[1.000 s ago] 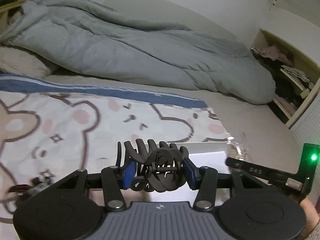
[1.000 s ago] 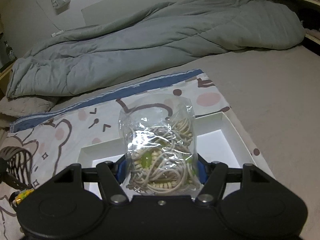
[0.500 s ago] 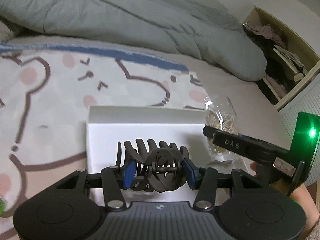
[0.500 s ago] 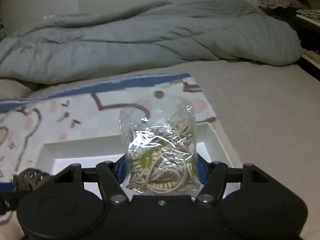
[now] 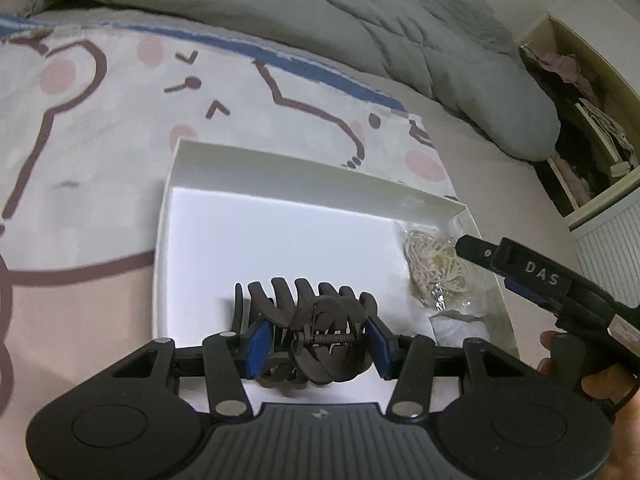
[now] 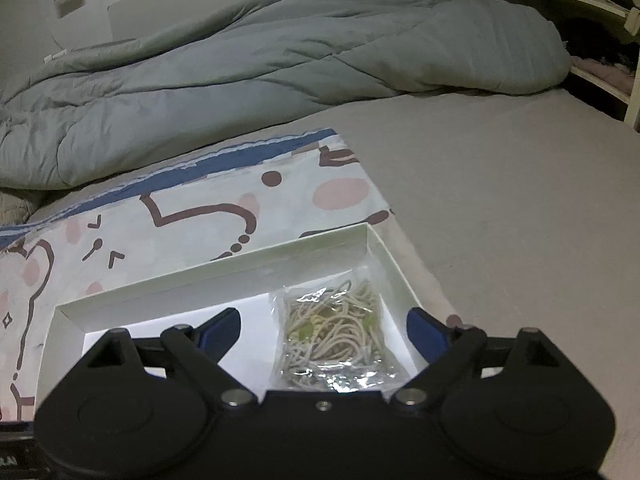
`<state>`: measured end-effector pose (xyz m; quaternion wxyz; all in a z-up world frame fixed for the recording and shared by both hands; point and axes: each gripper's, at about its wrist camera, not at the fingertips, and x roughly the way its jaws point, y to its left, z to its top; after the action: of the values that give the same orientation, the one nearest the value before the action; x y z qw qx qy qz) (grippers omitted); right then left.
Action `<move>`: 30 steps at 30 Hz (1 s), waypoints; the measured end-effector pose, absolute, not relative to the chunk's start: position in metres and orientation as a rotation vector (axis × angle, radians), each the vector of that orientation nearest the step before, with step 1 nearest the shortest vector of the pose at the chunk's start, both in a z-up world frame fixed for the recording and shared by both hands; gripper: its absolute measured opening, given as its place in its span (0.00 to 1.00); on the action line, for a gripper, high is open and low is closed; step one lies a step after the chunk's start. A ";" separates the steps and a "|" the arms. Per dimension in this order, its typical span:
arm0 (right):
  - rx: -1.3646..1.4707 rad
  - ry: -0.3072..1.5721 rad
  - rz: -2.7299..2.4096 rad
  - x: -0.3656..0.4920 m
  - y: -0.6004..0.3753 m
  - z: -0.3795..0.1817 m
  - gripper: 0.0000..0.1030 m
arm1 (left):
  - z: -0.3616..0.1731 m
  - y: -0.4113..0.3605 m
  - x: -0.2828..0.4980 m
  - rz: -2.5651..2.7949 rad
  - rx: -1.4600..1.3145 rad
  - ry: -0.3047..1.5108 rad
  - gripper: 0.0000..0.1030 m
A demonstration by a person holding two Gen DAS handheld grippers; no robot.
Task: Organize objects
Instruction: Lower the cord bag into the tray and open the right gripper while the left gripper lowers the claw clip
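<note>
I work over the bed [image 6: 500, 208], where a grey duvet [image 6: 280, 64] is heaped along the far side and a bear-print sheet [image 5: 100, 128] covers the near left part. On that sheet's right corner sits the white box [image 5: 288, 176], shallow and open-topped, with its floor mostly bare on the left and middle: plenty of room there. My right gripper [image 6: 324, 326] is opening, its pads clear of the clear bag of cords [image 6: 336, 332], which lies in the box's right end; it looks light, crinkly and slippery. My left gripper [image 5: 316, 346] pinches the dark hair claw [image 5: 308, 320] by its hinged middle, above the box's near edge. I judge the claw stiff, light, and brittle at its teeth.
</note>
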<state>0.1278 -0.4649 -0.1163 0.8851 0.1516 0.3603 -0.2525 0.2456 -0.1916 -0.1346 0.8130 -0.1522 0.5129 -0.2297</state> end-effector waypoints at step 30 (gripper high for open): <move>0.300 0.758 -0.414 0.087 -0.444 -0.083 0.94 | -0.089 -0.185 0.213 -0.436 -0.219 1.048 0.59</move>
<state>0.0870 -0.4436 -0.0831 0.8974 0.1450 0.3658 -0.1997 0.2125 -0.1854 -0.0895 0.8376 -0.1036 0.4952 -0.2062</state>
